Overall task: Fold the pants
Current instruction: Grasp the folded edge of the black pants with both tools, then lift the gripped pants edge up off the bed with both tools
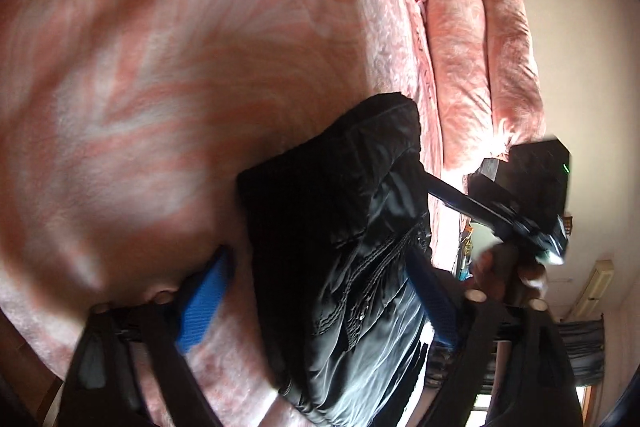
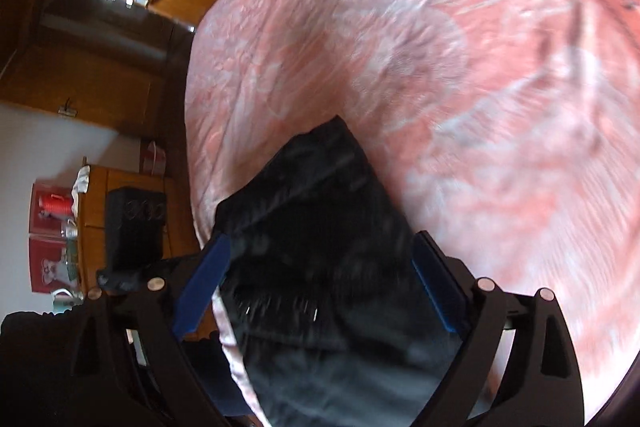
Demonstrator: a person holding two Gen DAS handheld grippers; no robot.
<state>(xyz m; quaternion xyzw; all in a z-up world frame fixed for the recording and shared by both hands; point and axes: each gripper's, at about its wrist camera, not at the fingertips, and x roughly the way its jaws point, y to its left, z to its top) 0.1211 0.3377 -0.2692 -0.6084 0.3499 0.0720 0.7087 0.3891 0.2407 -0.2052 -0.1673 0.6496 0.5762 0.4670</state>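
Black pants folded into a thick, glossy, creased bundle on pink blanket, framed by wide-spread left gripper and right gripper, neither clamped.

The left wrist camera looks along its blue fingers, close above the black pants on the pink bed, with pillows toward 1 o'clock. The right wrist camera sits equally near, facing the pants with wooden furniture at 10 o'clock. Both views share pants and bed.
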